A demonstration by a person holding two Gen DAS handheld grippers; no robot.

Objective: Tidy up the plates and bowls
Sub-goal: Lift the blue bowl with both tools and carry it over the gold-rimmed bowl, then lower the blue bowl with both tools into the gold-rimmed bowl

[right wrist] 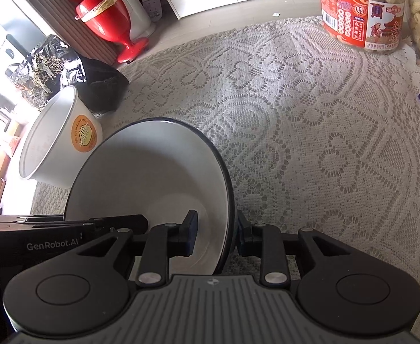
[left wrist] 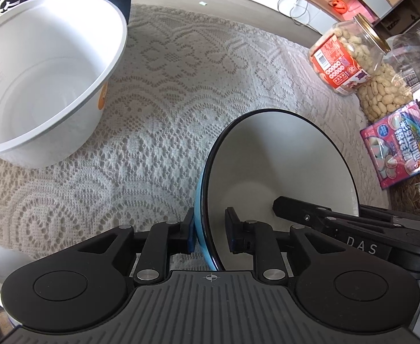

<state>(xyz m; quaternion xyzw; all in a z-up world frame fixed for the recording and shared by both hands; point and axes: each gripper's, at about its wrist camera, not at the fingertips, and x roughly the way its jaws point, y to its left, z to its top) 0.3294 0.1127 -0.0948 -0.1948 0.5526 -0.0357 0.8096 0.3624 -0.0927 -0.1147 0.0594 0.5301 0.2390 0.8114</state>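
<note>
Left gripper (left wrist: 210,229) clamps the bowl's (left wrist: 284,154) near rim, one finger on the blue outside, one inside. Right gripper (right wrist: 215,232) grips the same bowl (right wrist: 152,172) on its opposite rim, wall pinched between the fingers. Bowl sits tilted over the lace cloth (left wrist: 164,97). White tub (left wrist: 46,80) stands left of the bowl, apart from it. Peanut jar (left wrist: 344,54) and pink box (left wrist: 399,146) lie beyond the bowl, right side.
</note>
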